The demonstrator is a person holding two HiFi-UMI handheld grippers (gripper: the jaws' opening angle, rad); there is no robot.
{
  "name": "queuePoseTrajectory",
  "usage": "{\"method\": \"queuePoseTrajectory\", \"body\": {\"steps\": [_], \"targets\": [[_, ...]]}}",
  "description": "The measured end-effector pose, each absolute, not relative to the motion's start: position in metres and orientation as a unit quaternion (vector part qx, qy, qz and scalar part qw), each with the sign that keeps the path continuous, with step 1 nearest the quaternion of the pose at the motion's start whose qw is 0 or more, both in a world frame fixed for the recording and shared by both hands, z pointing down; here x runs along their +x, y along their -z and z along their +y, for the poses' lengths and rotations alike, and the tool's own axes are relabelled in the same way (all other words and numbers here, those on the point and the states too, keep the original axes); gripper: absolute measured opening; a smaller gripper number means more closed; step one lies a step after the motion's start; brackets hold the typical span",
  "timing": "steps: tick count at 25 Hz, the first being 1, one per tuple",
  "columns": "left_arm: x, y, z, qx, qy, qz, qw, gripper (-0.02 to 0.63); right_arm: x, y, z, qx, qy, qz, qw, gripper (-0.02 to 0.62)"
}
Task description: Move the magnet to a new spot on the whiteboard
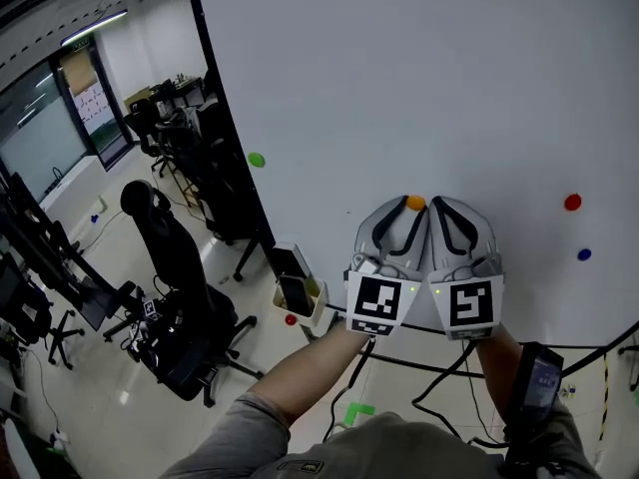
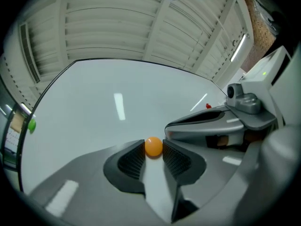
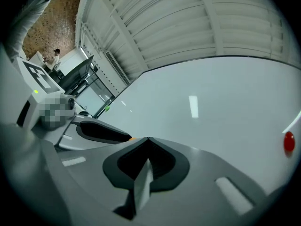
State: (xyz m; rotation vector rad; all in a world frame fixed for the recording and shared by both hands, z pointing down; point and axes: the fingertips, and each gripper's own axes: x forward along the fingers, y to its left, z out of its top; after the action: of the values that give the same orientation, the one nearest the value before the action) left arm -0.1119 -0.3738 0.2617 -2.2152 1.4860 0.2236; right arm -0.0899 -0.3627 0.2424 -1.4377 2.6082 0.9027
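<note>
Left gripper (image 1: 407, 211) has the orange magnet (image 2: 153, 146) pinched right at its jaw tips, up against the whiteboard (image 1: 399, 88). I can't tell if it's off the surface. The tip grip lets me press it flat somewhere new. Right gripper (image 3: 146, 142) rides alongside, jaws together, empty. Red magnet (image 1: 572, 202) sits well apart.

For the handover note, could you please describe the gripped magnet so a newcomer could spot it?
On the big whiteboard, look low, near the middle. There the left gripper pinches a small round magnet. It alone is orange; the others are green, red and blue.
</note>
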Motion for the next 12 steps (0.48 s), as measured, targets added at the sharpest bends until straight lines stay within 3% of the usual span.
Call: {"method": "queuePoseTrajectory", "body": {"steps": [12], "targets": [[-0.243, -0.216, -0.386, -0.781, -0.12, 0.575, 0.213, 0.119, -0.201, -0.203, -0.359, -0.415, -0.339, 0.843, 0.039, 0.006]]}}
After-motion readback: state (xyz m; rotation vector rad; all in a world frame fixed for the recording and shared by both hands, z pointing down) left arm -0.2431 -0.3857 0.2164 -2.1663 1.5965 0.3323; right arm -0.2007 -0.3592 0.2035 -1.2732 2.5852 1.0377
